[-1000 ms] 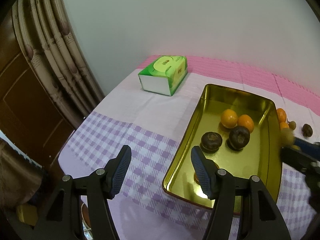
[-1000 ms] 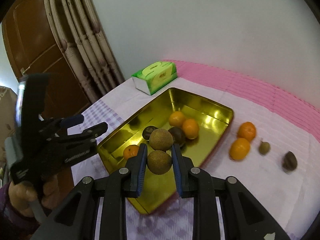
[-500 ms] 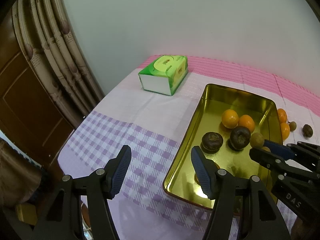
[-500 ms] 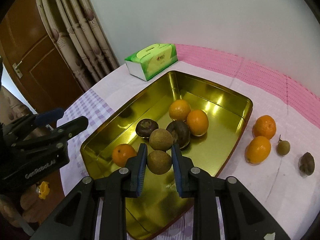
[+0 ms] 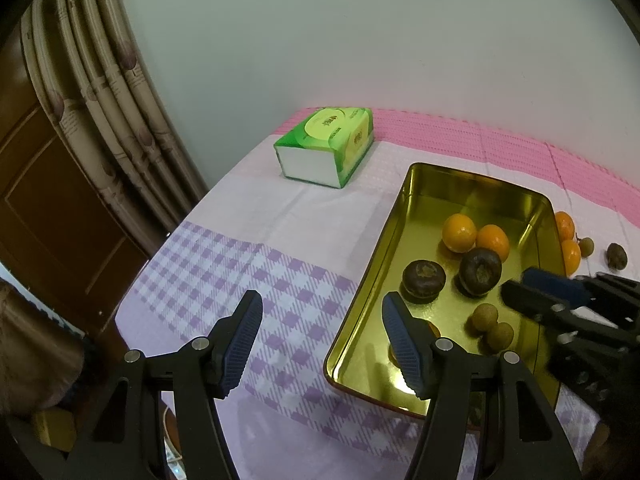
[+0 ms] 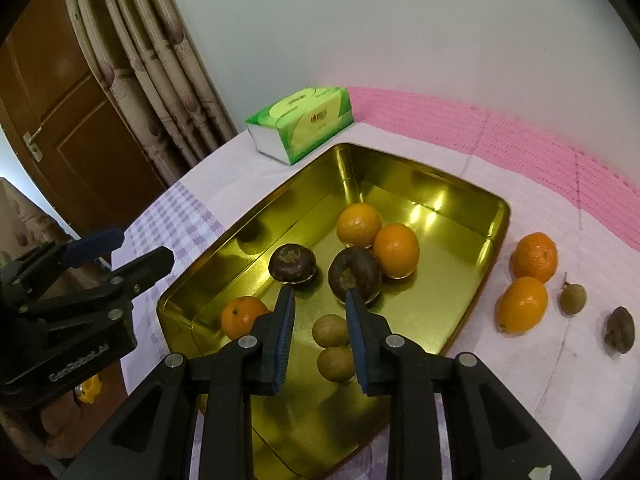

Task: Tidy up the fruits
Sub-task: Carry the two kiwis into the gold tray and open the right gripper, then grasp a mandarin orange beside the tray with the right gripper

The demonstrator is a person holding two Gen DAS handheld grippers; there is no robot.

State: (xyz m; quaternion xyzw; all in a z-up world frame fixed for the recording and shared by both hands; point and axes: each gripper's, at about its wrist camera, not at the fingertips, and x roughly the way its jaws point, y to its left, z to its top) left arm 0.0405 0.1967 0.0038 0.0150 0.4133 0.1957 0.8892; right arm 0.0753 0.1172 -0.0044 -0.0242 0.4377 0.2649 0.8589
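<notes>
A gold metal tray (image 6: pixel 452 184) (image 5: pixel 404 196) holds three oranges (image 6: pixel 396 250), two dark brown fruits (image 6: pixel 292 266) and a joined pair of small tan fruits (image 6: pixel 332 346) (image 5: pixel 490 324). My right gripper (image 6: pixel 320 320) is open over the tray, its jaws either side of the tan pair, which lies on the tray floor. My left gripper (image 5: pixel 320 338) is open and empty, above the tablecloth at the tray's left front corner. On the cloth right of the tray lie two oranges (image 6: pixel 522 306), a small tan fruit (image 6: pixel 572 298) and a brown fruit (image 6: pixel 619 330).
A green tissue pack (image 6: pixel 300 122) (image 5: pixel 326 146) lies behind the tray near the wall. Curtains (image 6: pixel 160 52) and a wooden door (image 6: pixel 68 128) stand past the table's left edge. The table's front edge is close below both grippers.
My right gripper came down over the tray and opened; the pair of tan fruits it held now lies on the tray floor. The left gripper has stayed put.
</notes>
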